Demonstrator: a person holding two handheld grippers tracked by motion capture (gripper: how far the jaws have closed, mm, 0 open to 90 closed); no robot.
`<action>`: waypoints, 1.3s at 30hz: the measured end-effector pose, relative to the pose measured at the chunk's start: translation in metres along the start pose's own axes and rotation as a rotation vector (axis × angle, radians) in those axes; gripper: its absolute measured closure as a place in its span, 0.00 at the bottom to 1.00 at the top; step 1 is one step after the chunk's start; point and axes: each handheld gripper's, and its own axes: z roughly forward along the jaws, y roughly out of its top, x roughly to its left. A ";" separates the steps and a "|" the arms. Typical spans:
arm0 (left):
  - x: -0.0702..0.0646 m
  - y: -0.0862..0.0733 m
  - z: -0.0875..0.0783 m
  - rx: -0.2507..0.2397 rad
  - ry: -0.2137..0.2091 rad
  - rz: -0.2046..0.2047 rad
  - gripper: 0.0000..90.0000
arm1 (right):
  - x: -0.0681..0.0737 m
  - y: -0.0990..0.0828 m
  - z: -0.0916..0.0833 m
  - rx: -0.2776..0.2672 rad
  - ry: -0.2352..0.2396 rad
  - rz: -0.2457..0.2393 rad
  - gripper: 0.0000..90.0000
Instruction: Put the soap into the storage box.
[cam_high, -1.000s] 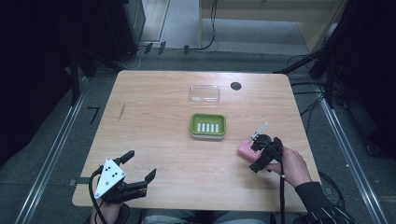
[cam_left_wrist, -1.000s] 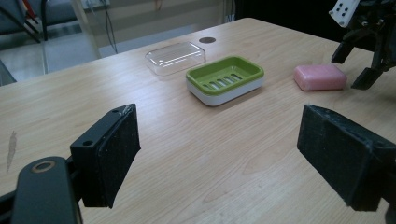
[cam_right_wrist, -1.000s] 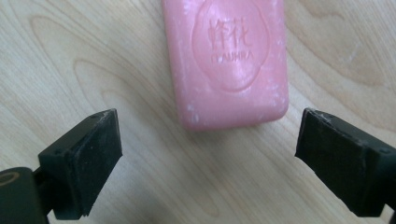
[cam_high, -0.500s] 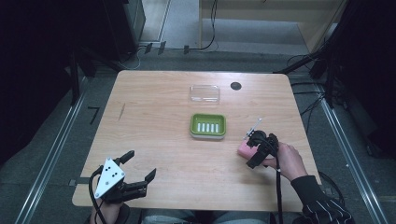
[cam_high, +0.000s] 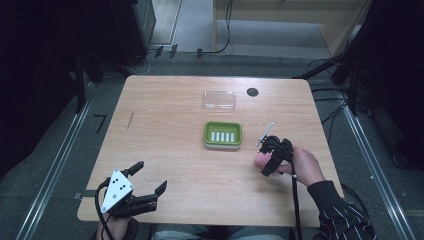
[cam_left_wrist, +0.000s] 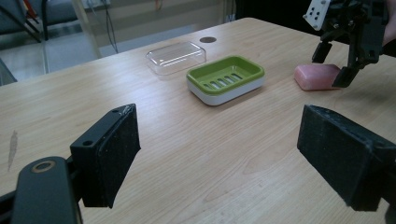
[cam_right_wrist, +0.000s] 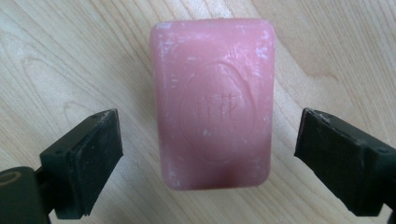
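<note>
Pink rectangular soap bar (cam_right_wrist: 214, 102) lies flat near the worktop's right edge between the right gripper's (cam_right_wrist: 208, 158) spread jaws, untouched; empty green slotted soap dish (cam_high: 223, 135) just beside it

Bare wood lies on both sides of the pink soap (cam_right_wrist: 214, 102), so the right gripper (cam_right_wrist: 208, 154) has room for its 2 spread jaws; the green soap dish (cam_high: 223, 134) stands near on the table (cam_high: 165, 120); the clear lid (cam_high: 219, 100) sits beyond it; the left gripper (cam_high: 145, 187) is well apart.
</note>
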 end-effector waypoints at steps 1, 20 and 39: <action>0.000 0.000 0.000 0.000 -0.001 0.000 0.15 | 0.000 0.001 0.000 0.006 0.001 0.002 0.08; 0.000 0.000 -0.001 -0.001 0.003 -0.002 0.15 | -0.002 0.017 0.007 0.036 0.016 -0.030 0.16; 0.000 0.000 -0.001 -0.002 0.003 -0.001 0.15 | -0.004 0.016 0.008 0.052 0.026 -0.030 0.38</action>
